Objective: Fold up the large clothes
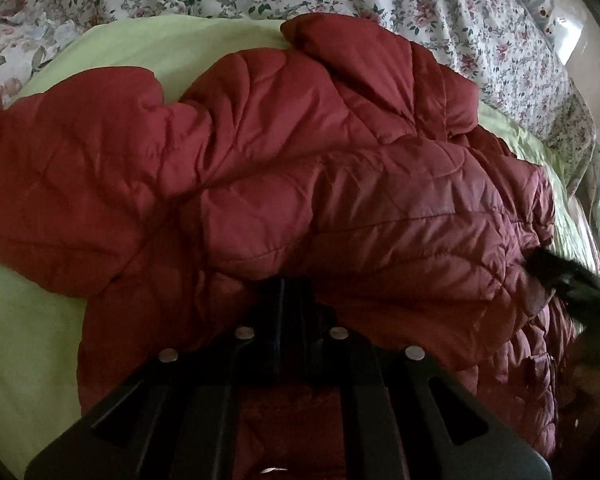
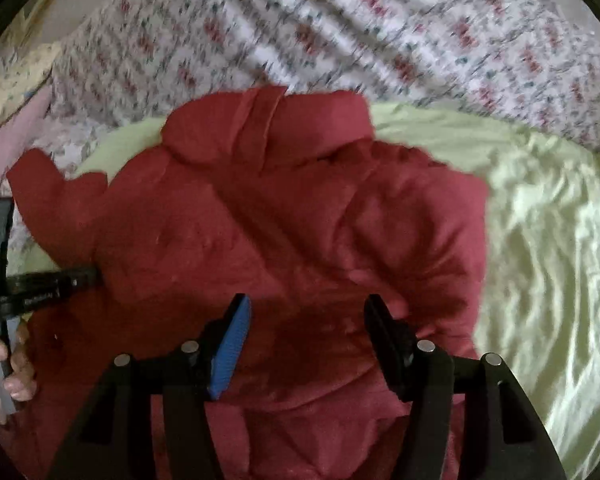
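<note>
You've got a bed covered in a flowery sheet (image 1: pixel 480 12), and on top of that a pale green sheet (image 1: pixel 16 320) spread flat. The red puffy jacket (image 1: pixel 300 184) lies bunched up on the green sheet, one sleeve flopped out to the left in the left wrist view and its top end pointing toward the flowery part.

Your left gripper (image 1: pixel 292 292) has its fingers pressed together, the tips buried in a fold of the jacket, so it's pinching the fabric. From the right wrist view it pokes into the jacket's left edge, with your hand (image 2: pixel 8 364) wrapped round its handle.

Your right gripper (image 2: pixel 306 320) hangs over the jacket with its fingers spread, nothing between them, blue pad (image 2: pixel 230 352) showing.
</note>
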Motion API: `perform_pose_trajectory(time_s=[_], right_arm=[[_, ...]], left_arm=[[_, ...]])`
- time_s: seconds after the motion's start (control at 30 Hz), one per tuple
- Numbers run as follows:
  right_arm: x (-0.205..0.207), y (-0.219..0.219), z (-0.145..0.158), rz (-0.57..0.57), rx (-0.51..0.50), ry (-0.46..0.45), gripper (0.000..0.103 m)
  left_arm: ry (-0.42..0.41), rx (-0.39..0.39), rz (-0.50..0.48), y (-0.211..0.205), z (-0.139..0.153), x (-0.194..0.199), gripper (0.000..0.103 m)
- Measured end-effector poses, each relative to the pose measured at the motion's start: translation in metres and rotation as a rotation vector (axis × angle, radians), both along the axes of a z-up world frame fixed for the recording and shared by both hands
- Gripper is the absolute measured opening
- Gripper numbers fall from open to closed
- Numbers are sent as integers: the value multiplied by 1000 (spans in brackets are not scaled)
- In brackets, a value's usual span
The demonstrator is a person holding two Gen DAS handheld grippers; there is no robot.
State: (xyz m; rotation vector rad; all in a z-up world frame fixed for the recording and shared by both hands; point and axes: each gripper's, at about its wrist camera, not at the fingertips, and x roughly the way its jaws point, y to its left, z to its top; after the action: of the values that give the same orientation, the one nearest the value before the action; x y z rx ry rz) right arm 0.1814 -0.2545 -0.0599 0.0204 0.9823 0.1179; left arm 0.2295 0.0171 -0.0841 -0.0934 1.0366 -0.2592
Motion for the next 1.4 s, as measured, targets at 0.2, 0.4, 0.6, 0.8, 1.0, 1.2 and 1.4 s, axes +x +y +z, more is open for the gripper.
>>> perform_pose_trajectory(time_s=[0.2,0.4,0.6,0.8,1.0,1.2,1.4], right_arm=[[9,-3,-25,-1,0,30,61],[-15,-4,3,-3,60,-13,61],[-42,3,24,42,119,-51,61],[-55,8,25,59,134,-25,61],[-72,2,26,56,149,-22,61],[-81,-2,29,51,166,-21,61],[-85,-3,31,49,164,-29,61]], left_arm=[[21,-56,9,9,-2,2,6],[-6,-89,38,26,20,-16,15],[-62,-79,125,56,36,-34,47],[-93,-110,243,104,44,-40,60],[-114,-87,406,165,43,-39,74],[-119,-60,561,226,42,-20,74],[-158,-103,669,271,51,7,74]])
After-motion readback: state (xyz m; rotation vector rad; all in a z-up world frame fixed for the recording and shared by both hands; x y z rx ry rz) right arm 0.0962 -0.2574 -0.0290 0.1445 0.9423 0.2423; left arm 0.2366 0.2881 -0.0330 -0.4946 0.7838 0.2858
